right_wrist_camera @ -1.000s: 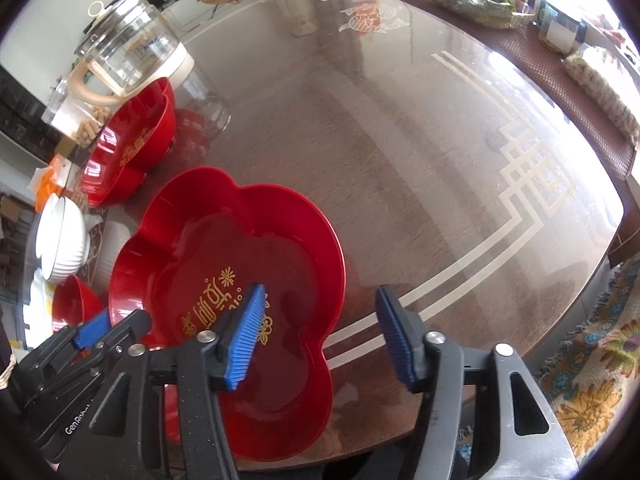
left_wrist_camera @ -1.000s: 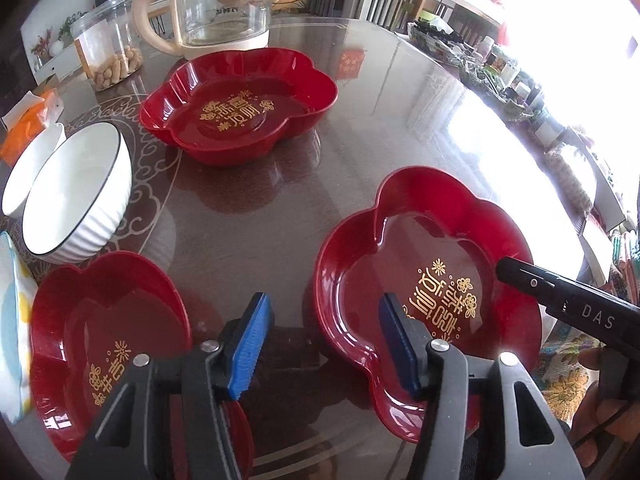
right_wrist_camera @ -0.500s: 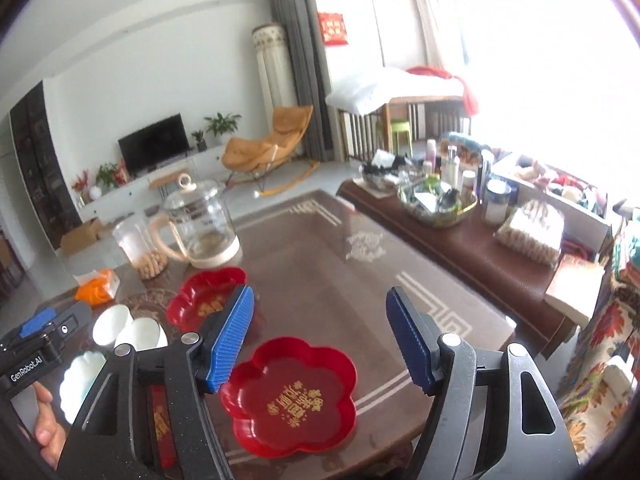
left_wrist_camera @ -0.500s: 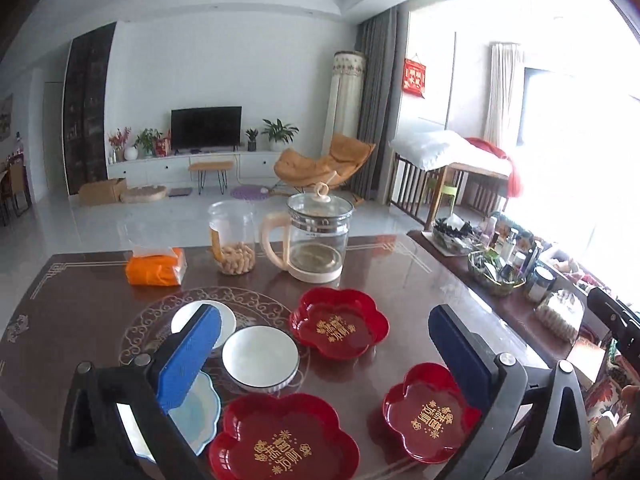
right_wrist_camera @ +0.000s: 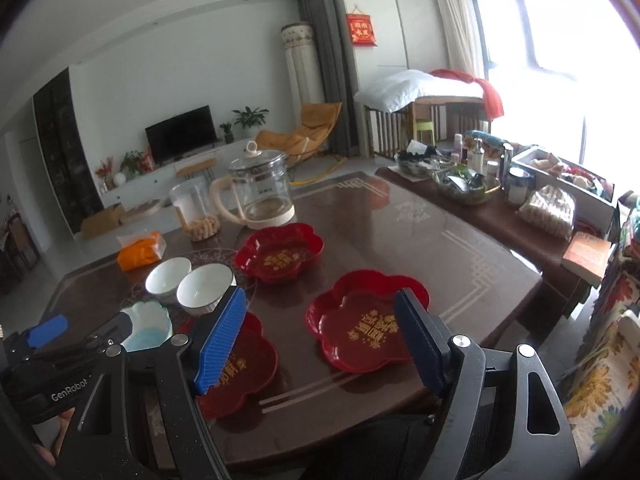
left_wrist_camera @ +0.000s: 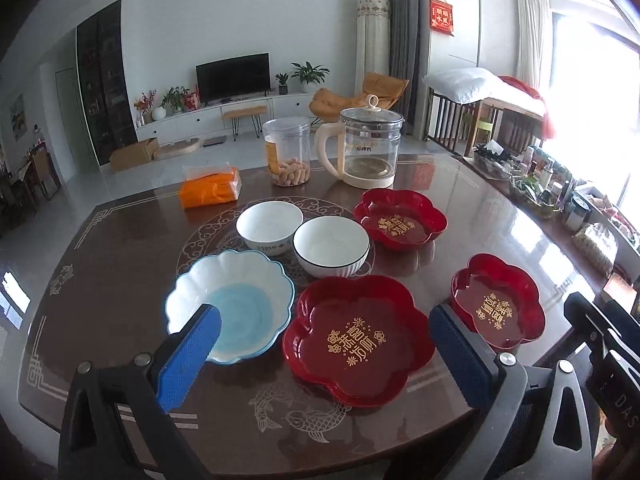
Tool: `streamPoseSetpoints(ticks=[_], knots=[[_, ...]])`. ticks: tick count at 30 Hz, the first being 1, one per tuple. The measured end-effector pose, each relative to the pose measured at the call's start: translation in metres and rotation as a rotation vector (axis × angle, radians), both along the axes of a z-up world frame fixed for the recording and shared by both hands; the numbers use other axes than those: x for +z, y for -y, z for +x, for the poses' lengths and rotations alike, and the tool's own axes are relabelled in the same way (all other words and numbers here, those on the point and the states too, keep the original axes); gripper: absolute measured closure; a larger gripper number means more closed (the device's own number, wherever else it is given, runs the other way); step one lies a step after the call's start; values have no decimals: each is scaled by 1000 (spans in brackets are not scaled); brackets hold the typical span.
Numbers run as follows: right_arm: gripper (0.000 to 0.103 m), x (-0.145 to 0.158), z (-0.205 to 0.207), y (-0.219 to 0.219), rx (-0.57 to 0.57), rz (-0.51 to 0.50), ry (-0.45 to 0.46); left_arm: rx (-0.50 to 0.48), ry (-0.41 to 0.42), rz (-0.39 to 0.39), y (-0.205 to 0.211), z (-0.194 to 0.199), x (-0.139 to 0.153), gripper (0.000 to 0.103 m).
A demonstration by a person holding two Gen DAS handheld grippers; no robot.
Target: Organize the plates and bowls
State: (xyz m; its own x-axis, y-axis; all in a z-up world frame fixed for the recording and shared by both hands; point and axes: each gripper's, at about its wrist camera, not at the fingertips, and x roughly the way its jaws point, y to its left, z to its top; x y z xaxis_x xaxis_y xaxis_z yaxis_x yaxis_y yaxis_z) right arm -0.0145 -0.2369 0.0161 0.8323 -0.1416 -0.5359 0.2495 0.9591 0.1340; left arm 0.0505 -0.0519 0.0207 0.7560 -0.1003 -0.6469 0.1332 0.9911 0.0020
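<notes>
Both claws hang above the near edge of the table (left_wrist_camera: pixel 500 216), jaws wide and holding nothing. The left claw (left_wrist_camera: pixel 320 344) sits over the near red plate (left_wrist_camera: pixel 356 340), with the blue-centred plate (left_wrist_camera: pixel 236 304) just to its left. The right claw (right_wrist_camera: pixel 320 340) frames the right red plate (right_wrist_camera: pixel 360 324), which is nearer to it. The far red plate (left_wrist_camera: pixel 400 220) and two white bowls (left_wrist_camera: pixel 300 234) lie beyond, so either claw must drop forward

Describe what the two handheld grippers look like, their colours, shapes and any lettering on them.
Both are black, angular frames with silver bolts and triangular cut-outs. Each carries two flat rectangular blue pads, ribbed on the face. The left gripper reads "GenRobot" on its side in the right wrist view; the right gripper shows the letters "DAS" on its side in the left wrist view. No cables or sleeves show.
</notes>
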Motion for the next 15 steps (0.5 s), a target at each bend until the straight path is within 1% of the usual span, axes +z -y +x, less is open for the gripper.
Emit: streamPoseSetpoints(ticks=[3,9,15], knots=[[23,-6,-3,2,-20,6,-18,-2,4,9,2,-4,-2,0],[23,0,-15,4,-68,-14,15,-15,-12,40,11,-5,-6,0],[23,-6,-12,-3,-51,-11,-2,-13,-27,62,12,-2,-11,0]])
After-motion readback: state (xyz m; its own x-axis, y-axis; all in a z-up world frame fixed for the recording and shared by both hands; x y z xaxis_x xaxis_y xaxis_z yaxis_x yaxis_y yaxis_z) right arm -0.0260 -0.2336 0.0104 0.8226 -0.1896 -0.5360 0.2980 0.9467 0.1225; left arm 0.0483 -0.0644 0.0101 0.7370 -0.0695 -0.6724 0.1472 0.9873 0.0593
